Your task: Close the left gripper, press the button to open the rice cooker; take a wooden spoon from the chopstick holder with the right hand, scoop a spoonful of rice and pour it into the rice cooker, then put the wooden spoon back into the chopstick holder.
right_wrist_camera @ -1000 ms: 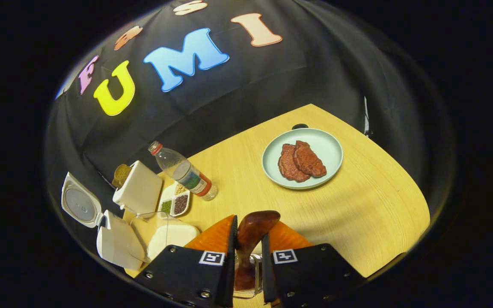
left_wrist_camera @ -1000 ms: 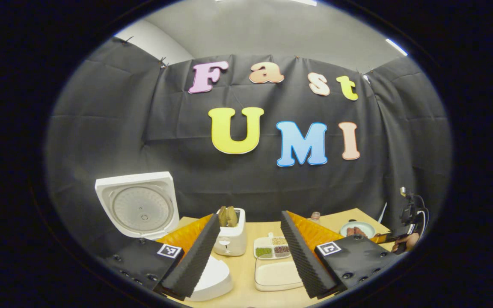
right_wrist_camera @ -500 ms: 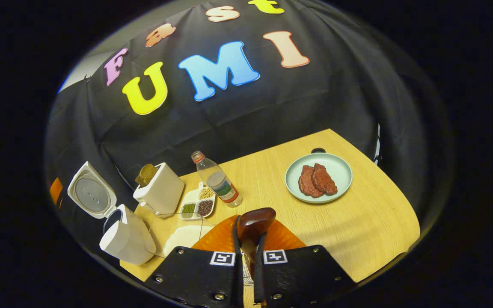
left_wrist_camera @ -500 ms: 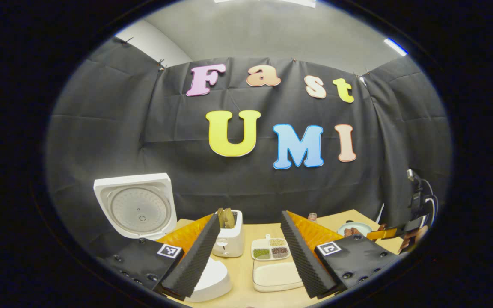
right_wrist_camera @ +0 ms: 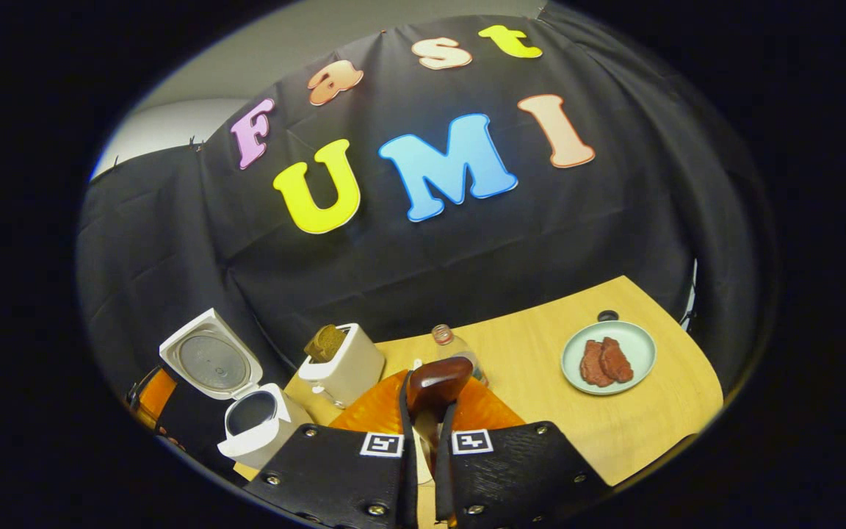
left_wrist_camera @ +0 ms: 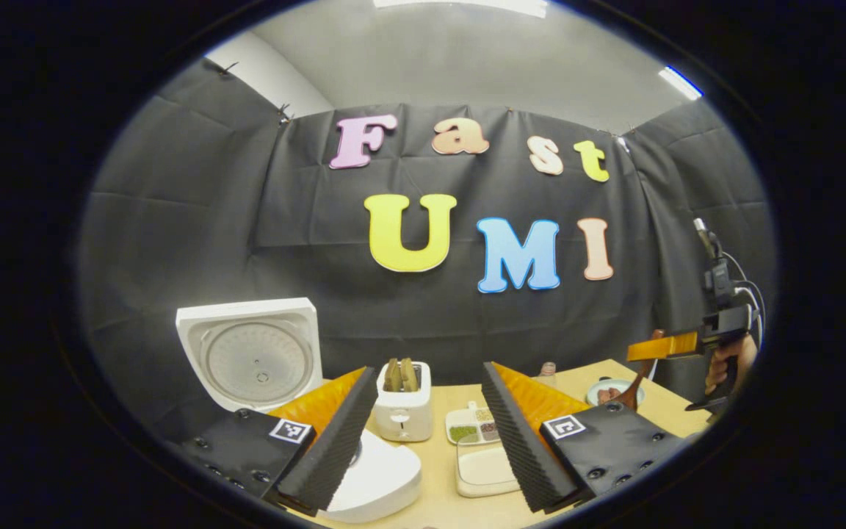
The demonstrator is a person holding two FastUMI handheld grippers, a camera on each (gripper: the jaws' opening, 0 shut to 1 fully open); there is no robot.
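Two grippers are working here, and the step in hand looks to be carrying the spoon over to the rice. Going from the left, the rice cooker [right_wrist_camera: 247, 433] is standing with its lid [left_wrist_camera: 250, 356] tipped fully back, so the pot is ready to receive. Next to it the toaster [left_wrist_camera: 405, 400] is holding bread, then the divided bean dish [left_wrist_camera: 473, 428] is sitting behind the shallow tray of rice [left_wrist_camera: 485, 466]. The left gripper [left_wrist_camera: 430, 426] is hanging above that part of the table with its fingers spread wide, holding nothing. Farther right, the right gripper [right_wrist_camera: 423, 433] is pinching the wooden spoon [right_wrist_camera: 438, 386] by its handle, fingers nearly together, bowl pointing forward and lifted well above the table. Beyond it the plate of meat [right_wrist_camera: 632, 338] is resting near the far corner. To do this well, I judge the hand should be bringing the spoon leftward and down to the tray, keeping the bowl level, entering the rice at a shallow angle, and staying clear of the bottle [right_wrist_camera: 443, 336] and toaster on the way.
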